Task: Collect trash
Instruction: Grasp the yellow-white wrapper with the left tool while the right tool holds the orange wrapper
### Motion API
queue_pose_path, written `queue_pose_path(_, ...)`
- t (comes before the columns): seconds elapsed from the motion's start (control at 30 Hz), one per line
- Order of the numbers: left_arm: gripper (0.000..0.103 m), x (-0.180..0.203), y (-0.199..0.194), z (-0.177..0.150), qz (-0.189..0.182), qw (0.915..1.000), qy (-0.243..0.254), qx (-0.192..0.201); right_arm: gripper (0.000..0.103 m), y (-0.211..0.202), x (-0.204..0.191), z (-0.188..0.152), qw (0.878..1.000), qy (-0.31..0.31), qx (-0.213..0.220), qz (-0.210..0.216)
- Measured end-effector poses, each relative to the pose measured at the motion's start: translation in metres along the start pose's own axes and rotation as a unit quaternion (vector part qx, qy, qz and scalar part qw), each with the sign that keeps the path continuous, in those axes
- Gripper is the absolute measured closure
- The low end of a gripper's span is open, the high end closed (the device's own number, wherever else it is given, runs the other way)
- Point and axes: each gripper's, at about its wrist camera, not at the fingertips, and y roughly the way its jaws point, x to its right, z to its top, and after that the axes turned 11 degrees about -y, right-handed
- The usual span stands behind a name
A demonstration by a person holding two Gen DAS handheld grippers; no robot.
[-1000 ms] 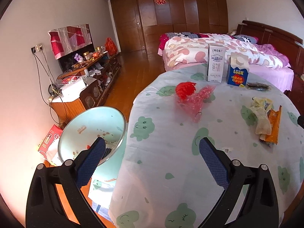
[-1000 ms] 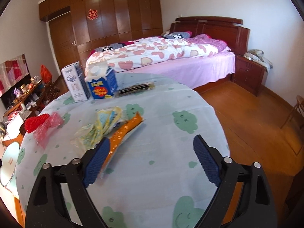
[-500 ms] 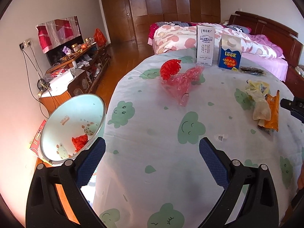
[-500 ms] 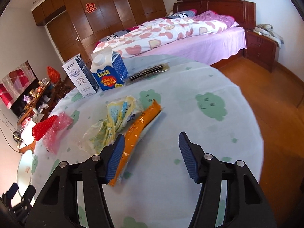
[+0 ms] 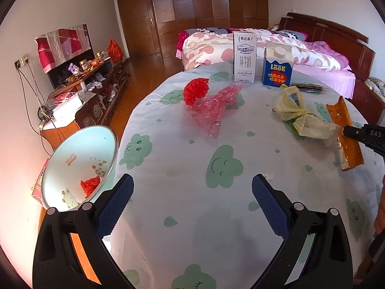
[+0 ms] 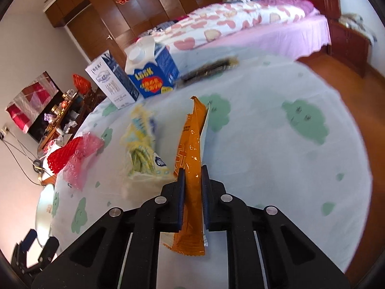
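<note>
My right gripper [image 6: 192, 178] is shut on the orange wrapper [image 6: 191, 144], which lies long on the round table; the wrapper also shows at the right of the left wrist view [image 5: 344, 130]. A crumpled yellow wrapper [image 6: 142, 154] lies just left of it and also shows in the left wrist view [image 5: 300, 115]. A red mesh ball with pink plastic [image 5: 207, 101] lies mid-table. My left gripper [image 5: 192, 202] is open and empty above the table's near edge. A pale bin [image 5: 79, 166] with red trash inside stands left of the table.
A white milk carton [image 5: 244, 57] and a blue LOOK carton [image 5: 276, 68] stand at the table's far side, with a dark flat packet [image 5: 308, 87] beside them. A bed [image 5: 252, 43] is behind, a cluttered cabinet [image 5: 79, 96] at left.
My right gripper moved forward and closed on the orange wrapper. My left gripper drifted over the table, still open.
</note>
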Motion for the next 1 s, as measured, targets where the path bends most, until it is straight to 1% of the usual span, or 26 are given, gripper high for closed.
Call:
queue_pose_path(0.03,0.007,0.005,0.0,0.002,-0.004,1.0,0.004,0.001,0.09,-0.006,0.003,0.002,1.0,-0.01,0.005,-0.005)
queue_pose_path(0.1,0.007,0.014,0.0,0.006,-0.014,0.9998,0.009,0.004,0.09,-0.02,0.009,0.007,0.998,-0.04,0.021,-0.038)
queue_pose_path(0.13,0.007,0.019,0.001,0.008,-0.02,0.9997,0.011,0.006,0.09,-0.027,0.012,0.009,0.994,-0.07,0.031,-0.081)
queue_pose_path(0.17,0.007,0.025,0.002,0.011,-0.026,0.9996,0.011,0.007,0.09,-0.027,0.012,0.012,0.991,-0.08,0.03,-0.1)
queue_pose_path(0.23,0.007,0.039,0.005,0.015,-0.037,0.9992,0.012,0.008,0.09,-0.024,0.015,0.018,0.986,-0.096,0.021,-0.133)
queue_pose_path(0.27,0.007,0.049,0.007,0.019,-0.042,0.9989,0.015,0.01,0.09,-0.016,0.02,0.018,0.983,-0.11,0.006,-0.149)
queue_pose_path(0.37,0.007,0.073,0.012,0.027,-0.05,0.9984,0.023,0.016,0.09,-0.004,0.026,0.015,0.977,-0.12,-0.014,-0.175)
queue_pose_path(0.47,0.008,0.102,0.023,0.037,-0.061,0.9979,0.019,0.007,0.09,0.004,0.036,0.01,0.979,-0.106,-0.026,-0.172)
queue_pose_path(0.53,0.008,0.124,0.031,0.043,-0.073,0.9973,0.01,-0.004,0.09,0.004,0.043,0.007,0.98,-0.099,-0.027,-0.168)
queue_pose_path(0.63,0.009,0.15,0.042,0.046,-0.081,0.9967,0.004,-0.012,0.09,-0.003,0.058,-0.001,0.985,-0.082,-0.019,-0.152)
queue_pose_path(0.7,0.012,0.171,0.051,0.044,-0.082,0.9964,0.01,-0.02,0.09,-0.006,0.064,-0.005,0.987,-0.073,-0.015,-0.141)
queue_pose_path(0.77,0.019,0.187,0.061,0.04,-0.079,0.9962,0.018,-0.032,0.089,-0.007,0.068,-0.005,0.988,-0.07,-0.013,-0.135)
queue_pose_path(0.8,0.02,0.192,0.067,0.037,-0.078,0.9959,0.02,-0.042,0.089,-0.005,0.068,-0.003,0.989,-0.069,-0.013,-0.133)
queue_pose_path(0.9,0.026,0.197,0.077,0.03,-0.085,0.9942,0.013,-0.066,0.089,-0.001,0.068,0.001,0.99,-0.065,-0.012,-0.128)
queue_pose_path(0.93,0.033,0.198,0.08,0.028,-0.083,0.9934,0.014,-0.077,0.089,0.0,0.067,0.003,0.99,-0.064,-0.012,-0.128)
queue_pose_path(1.0,0.04,0.195,0.087,0.024,-0.091,0.991,0.008,-0.097,0.089,0.001,0.066,0.004,0.99,-0.065,-0.012,-0.128)
